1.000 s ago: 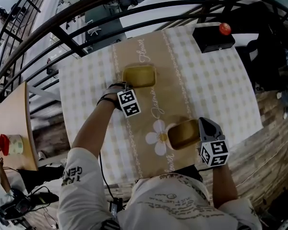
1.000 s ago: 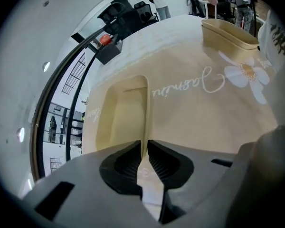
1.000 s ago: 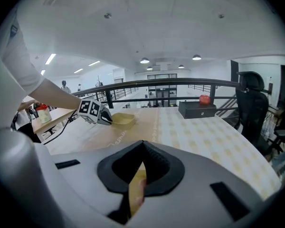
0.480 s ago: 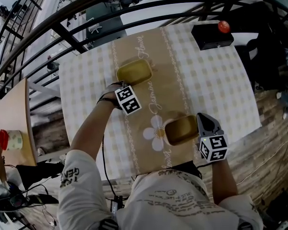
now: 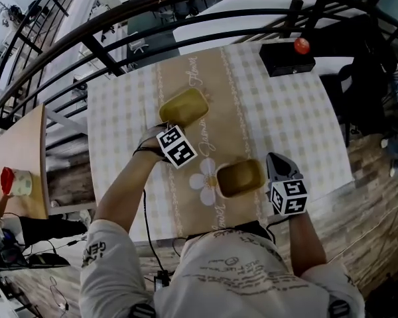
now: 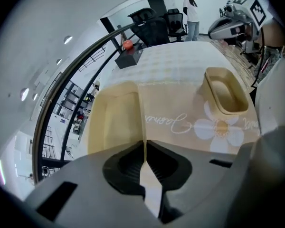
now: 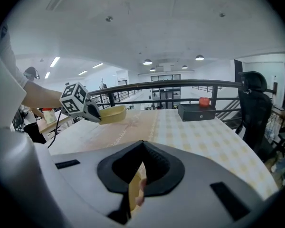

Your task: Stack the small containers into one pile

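Observation:
Two small yellow containers are over the table runner. The far one point(image 5: 184, 106) is turned at an angle, and my left gripper point(image 5: 164, 130) is shut on its near wall; that thin wall point(image 6: 143, 148) runs between the jaws. From the right gripper view this container point(image 7: 109, 114) hangs slightly above the cloth, beside the left gripper point(image 7: 88, 112). The near container point(image 5: 239, 178) sits by the daisy print point(image 5: 202, 181). My right gripper point(image 5: 266, 167) is shut on the near container's right rim point(image 7: 133, 189). The near container point(image 6: 225, 91) also shows in the left gripper view.
A black box point(image 5: 287, 58) with a red ball point(image 5: 301, 45) on it stands at the table's far right corner. A dark railing point(image 5: 119, 18) curves behind the table. A wooden side table point(image 5: 20, 158) with a red-lidded jar point(image 5: 13, 181) is at the left.
The far container has turned at an angle and shifted slightly left in the left gripper's hold. The near container stays by the daisy in the right gripper's hold.

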A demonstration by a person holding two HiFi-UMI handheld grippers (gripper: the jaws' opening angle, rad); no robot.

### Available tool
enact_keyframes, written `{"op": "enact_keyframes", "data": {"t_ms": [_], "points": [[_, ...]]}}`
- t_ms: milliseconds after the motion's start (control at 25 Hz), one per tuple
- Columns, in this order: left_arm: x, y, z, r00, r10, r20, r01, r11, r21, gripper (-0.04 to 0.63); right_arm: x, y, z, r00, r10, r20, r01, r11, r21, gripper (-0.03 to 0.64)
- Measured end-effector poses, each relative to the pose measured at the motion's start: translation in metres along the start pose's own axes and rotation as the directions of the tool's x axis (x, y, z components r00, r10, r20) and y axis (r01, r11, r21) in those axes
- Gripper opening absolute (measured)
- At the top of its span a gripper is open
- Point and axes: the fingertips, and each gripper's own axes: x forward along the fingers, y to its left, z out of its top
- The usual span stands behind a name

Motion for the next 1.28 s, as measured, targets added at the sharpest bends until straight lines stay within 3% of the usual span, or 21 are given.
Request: {"op": "enact_keyframes", "data": {"t_ms": [600,1280], "points": [[-0.075,-0.113,0.078,0.999,-0.001,0.043,0.000,0.999,0.036,0.023,-0.044,-0.037,0.004,0.996,0.079,0.049,-0.078,0.997,-0.026,0.003],[-0.064,-0.235,0.133,0.995,-0.103,0.017,0.101,0.990,0.097,0.023,-0.081,-0.094,-0.027,0.994,0.109,0.012,-0.109,0.993,-0.044,0.002]]}}
